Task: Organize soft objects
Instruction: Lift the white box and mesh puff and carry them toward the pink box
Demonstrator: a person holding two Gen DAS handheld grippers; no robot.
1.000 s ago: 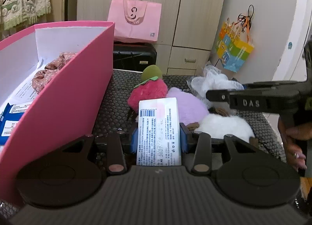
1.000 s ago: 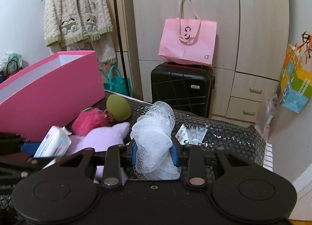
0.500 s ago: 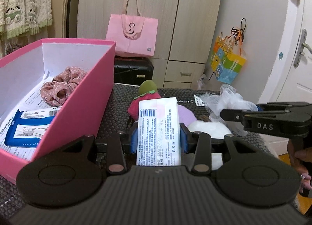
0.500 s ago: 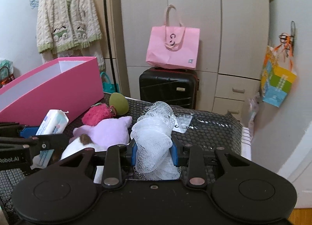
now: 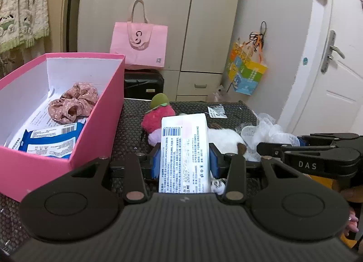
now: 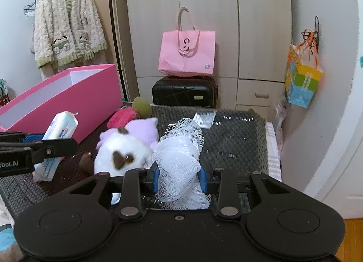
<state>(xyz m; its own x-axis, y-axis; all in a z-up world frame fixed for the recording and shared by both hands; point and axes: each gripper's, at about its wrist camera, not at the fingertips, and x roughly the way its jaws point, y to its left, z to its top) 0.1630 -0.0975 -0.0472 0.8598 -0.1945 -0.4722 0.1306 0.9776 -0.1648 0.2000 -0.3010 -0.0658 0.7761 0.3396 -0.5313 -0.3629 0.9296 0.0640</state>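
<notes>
The left gripper (image 5: 184, 162) has its fingers clamped on a tissue pack (image 5: 184, 150) beside the pink box (image 5: 95, 130); the right gripper (image 6: 179, 177) pinches a white mesh sponge (image 6: 179, 155)

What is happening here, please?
A person is sorting soft things into a pink box. The left hand-held gripper clamps a tissue pack; the right hand-held gripper clamps a white mesh sponge. A scrunchie and a blue pack lie inside the box; plush toys wait on the mat.
</notes>
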